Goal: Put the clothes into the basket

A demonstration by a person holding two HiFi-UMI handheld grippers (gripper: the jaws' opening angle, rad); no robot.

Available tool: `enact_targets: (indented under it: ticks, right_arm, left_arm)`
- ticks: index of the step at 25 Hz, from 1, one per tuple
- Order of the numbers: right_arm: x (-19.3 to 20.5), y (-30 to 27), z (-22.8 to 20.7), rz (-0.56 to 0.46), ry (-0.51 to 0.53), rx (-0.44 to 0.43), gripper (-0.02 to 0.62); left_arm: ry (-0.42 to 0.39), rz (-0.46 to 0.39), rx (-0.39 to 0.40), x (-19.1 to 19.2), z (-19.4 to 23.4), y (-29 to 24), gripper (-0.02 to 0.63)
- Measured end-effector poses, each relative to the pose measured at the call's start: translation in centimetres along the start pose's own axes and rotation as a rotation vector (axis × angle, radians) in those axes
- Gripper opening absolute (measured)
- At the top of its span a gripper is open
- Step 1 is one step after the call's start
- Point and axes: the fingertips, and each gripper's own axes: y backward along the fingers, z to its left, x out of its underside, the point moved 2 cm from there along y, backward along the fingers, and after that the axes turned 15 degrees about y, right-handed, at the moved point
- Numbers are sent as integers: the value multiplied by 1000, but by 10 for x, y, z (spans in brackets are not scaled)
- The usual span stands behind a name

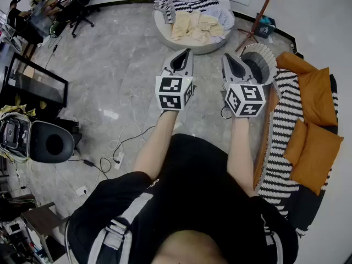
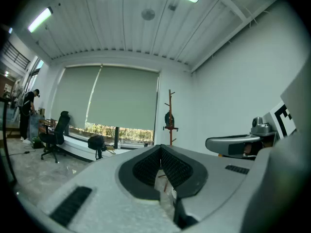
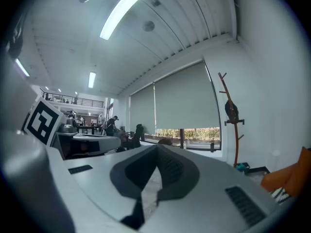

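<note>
In the head view a heap of clothes (image 1: 193,25), cream, grey and black-and-white striped, lies on a round white ottoman (image 1: 165,31) far ahead. A round white basket (image 1: 262,59) stands on the floor to the right, beside the sofa. My left gripper (image 1: 188,51) and right gripper (image 1: 226,56) are held level side by side above the floor, well short of the clothes. Both are shut with nothing between the jaws. The left gripper view shows its shut tips (image 2: 161,147) against a far window; the right gripper view shows its tips (image 3: 156,147) likewise.
A striped sofa (image 1: 286,120) with orange cushions (image 1: 314,153) runs along the right. A wooden coat stand (image 1: 263,10) rises behind the basket. A black round stool (image 1: 50,142), cables (image 1: 118,147) and a glass-topped table (image 1: 33,81) stand at the left. An office chair (image 1: 80,4) is far back.
</note>
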Motion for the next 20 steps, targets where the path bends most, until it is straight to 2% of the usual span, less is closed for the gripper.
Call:
enact_targets:
  ticks: [10,20]
  right_arm:
    - [6,3,-38,-30,-33,81,13]
    - [7,-8,-75,-49,-46,107,14]
  left_arm:
    - [9,-12,-6,-1,1,-13,6]
    - [40,-40,-23,-17,24,-47,6]
